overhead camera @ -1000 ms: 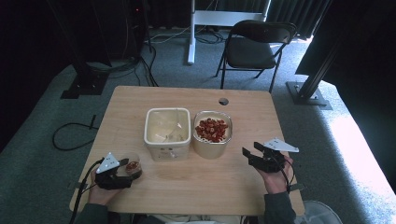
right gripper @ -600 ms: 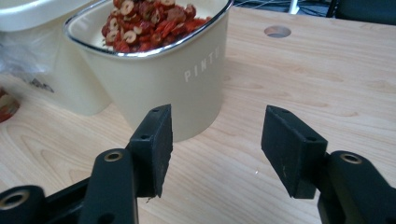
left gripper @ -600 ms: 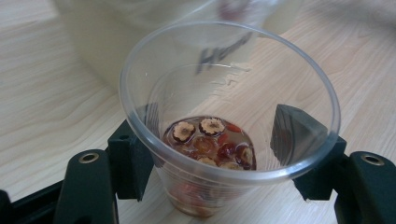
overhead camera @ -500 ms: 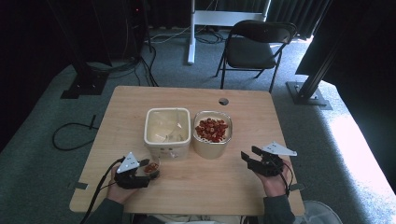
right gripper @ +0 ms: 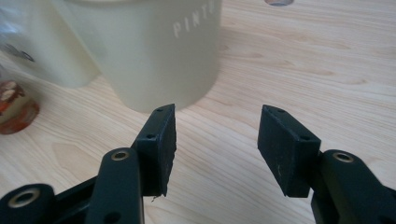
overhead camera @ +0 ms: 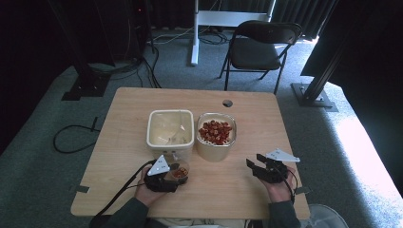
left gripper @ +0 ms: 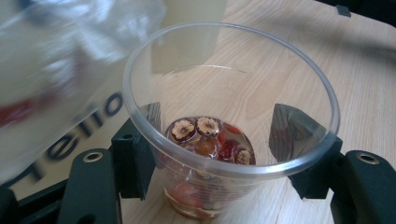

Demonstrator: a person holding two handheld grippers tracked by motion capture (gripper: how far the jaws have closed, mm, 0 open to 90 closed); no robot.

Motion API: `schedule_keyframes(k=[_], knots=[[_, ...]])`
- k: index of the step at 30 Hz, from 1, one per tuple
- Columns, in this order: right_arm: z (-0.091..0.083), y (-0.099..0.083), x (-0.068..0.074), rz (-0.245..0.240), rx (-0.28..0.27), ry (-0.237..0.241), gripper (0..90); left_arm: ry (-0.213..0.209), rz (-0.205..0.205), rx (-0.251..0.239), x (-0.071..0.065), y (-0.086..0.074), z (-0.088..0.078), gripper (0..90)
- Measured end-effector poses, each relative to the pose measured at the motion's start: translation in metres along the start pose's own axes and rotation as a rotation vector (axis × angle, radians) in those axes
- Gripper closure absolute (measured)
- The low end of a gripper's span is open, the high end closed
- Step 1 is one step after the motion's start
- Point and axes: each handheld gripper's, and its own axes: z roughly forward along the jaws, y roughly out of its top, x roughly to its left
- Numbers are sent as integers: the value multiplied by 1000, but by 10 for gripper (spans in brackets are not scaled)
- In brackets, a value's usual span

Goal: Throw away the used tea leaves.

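The left tongs (left gripper: 224, 154) squeeze the clear plastic cup (left gripper: 229, 116) of red fruit low in the frame, the right tongs (right gripper: 217, 140) gape empty, and squeezing harder could crush it.

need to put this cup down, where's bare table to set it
Bare wood between the clear cup and the right gripper, and along the far edge by the hole. Crowded mid-table around the cream tub and date tub.
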Motion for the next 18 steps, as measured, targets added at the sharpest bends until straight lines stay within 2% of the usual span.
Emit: schedule_keyframes(k=[5, 12, 16, 18], knots=[[0, -4, -4, 10, 4, -6, 462, -12, 0, -9, -4, 6, 13, 356], [0, -7, -6, 17, 1, -9, 461, -35, 8, -35, -11, 18, 39, 356], [0, -8, -6, 15, 3, -8, 468, -42, 7, -43, -13, 22, 47, 351], [1, -9, -6, 16, 5, -7, 467, -31, 13, -42, -13, 22, 47, 303]])
